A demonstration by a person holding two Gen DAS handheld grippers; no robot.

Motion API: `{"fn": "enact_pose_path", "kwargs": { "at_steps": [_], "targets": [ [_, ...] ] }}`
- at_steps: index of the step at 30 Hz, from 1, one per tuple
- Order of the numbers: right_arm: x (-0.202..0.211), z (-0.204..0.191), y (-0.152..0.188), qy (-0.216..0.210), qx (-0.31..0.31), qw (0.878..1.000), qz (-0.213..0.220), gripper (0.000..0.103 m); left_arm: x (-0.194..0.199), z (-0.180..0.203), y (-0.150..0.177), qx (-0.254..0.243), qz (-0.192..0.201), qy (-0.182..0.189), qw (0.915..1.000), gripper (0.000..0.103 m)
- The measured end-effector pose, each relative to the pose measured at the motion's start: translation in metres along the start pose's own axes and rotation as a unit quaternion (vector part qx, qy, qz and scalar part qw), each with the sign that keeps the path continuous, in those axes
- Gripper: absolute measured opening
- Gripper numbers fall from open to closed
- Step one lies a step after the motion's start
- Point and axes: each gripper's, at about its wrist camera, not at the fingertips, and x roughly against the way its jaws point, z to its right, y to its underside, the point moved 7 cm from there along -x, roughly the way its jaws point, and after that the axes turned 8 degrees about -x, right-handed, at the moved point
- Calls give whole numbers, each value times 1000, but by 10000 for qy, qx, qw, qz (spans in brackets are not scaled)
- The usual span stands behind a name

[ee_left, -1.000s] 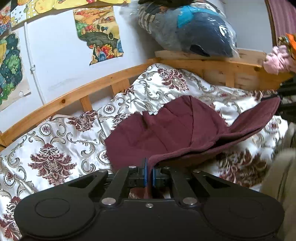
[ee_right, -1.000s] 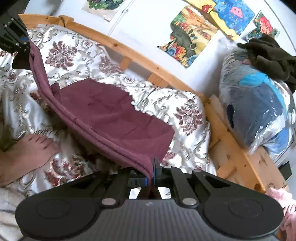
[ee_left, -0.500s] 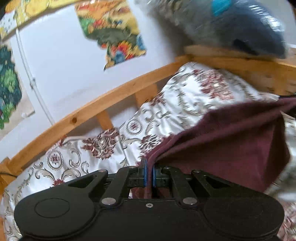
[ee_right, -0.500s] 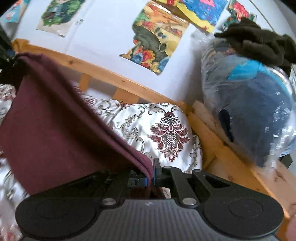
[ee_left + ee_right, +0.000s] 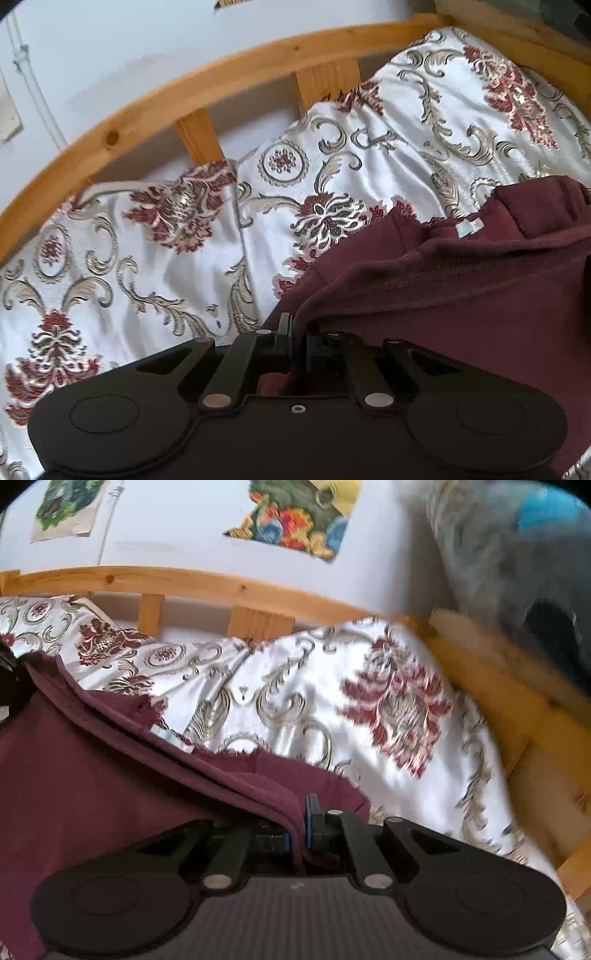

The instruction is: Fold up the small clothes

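A maroon garment (image 5: pixel 461 295) lies on the patterned bedspread (image 5: pixel 147 240), its lifted edge doubled over toward the far side. A small white label (image 5: pixel 468 227) shows near its far hem. My left gripper (image 5: pixel 298 332) is shut on the garment's near left edge. My right gripper (image 5: pixel 301 812) is shut on the garment (image 5: pixel 92 775) at its right edge; the cloth spreads left from it. The label (image 5: pixel 171 738) also shows in the right wrist view. The left gripper shows as a dark shape at the far left edge (image 5: pixel 9 679).
A wooden bed rail (image 5: pixel 221 85) runs along the far side against a white wall, also visible in the right wrist view (image 5: pixel 221 587). Posters (image 5: pixel 295 517) hang on the wall. A plastic-wrapped bundle (image 5: pixel 517 565) sits on the wooden frame at right.
Both grippers have carried the garment's near edge up and forward toward the bed rail, then down, laying it over the far half. Both stay shut on the cloth.
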Motion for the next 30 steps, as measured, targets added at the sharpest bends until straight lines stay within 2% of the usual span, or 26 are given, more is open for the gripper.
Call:
{"fn": "enact_pose_path", "kwargs": {
  "at_steps": [5,11,14,18,23,30],
  "targets": [
    [-11,2,2,-134,-158,9998,-68,14,-22,2,4,129,-178,56,9997,7],
    [-12,9,0,-313,-443,9985,-70,21,-33,-4,8,547,-294,228,9978,9],
    [-10,11,-2,-389,-601,9974,-55,30,-34,-6,7,652,-291,241,9972,11],
    [-7,20,-5,-488,-982,9940,1,51,-33,-10,4,810,-266,165,9962,19],
    [-2,30,-10,-389,-1153,9925,142,63,-33,-15,4,937,-269,107,9952,28],
    [-4,28,-4,-363,-1119,9930,58,64,-31,-21,6,1023,-220,-39,9945,38]
  ]
}}
